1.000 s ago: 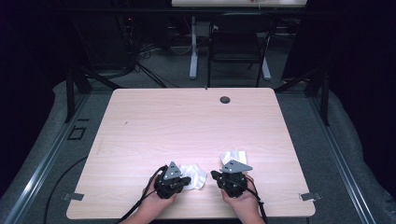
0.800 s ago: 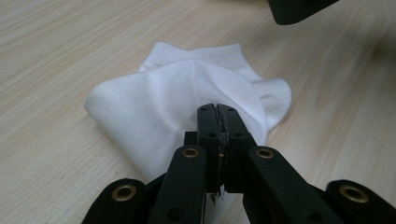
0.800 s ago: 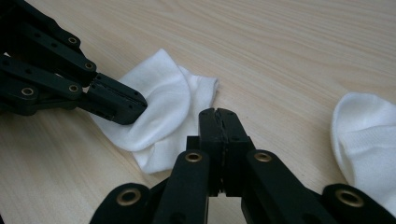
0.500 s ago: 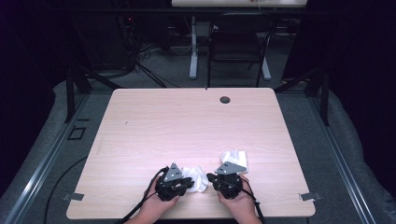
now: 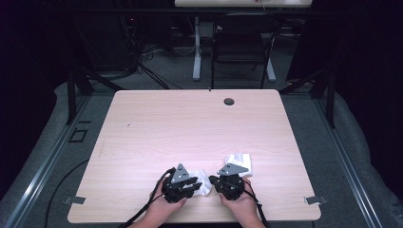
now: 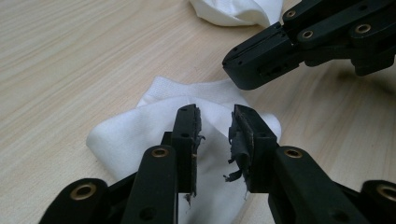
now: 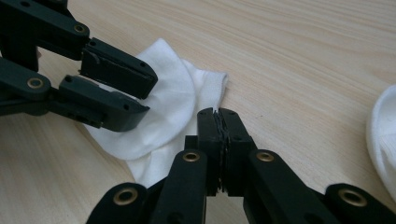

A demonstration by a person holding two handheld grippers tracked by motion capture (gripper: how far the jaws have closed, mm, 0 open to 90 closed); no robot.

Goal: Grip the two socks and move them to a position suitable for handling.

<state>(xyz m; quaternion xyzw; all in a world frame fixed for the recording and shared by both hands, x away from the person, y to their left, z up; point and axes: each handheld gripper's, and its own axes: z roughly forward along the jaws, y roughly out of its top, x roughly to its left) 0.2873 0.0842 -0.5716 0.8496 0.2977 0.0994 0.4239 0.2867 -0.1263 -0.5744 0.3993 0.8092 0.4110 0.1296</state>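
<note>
A small white sock (image 5: 204, 183) lies crumpled on the wooden table (image 5: 190, 128) near its front edge, between my two grippers. My left gripper (image 5: 194, 183) points at it from the left. Its jaws have just been opening and stand a little apart (image 6: 215, 116) above the sock (image 6: 154, 121), with no pad pressing on it. My right gripper (image 5: 212, 180) comes in from the right with its jaws shut (image 7: 218, 114) at the sock's edge (image 7: 173, 98), and nothing shows between them. A second white sock (image 5: 242, 160) lies just beyond the right gripper.
A round black grommet (image 5: 229, 101) sits near the table's far edge. A dark chair (image 5: 244, 42) stands behind the table. Both hands are close to the table's front edge, and bare wood stretches ahead and to both sides.
The left gripper's jaws have parted from shut to a small gap, and the sock now lies loose under them. Both hands have kept their places, and the right gripper stays shut.
</note>
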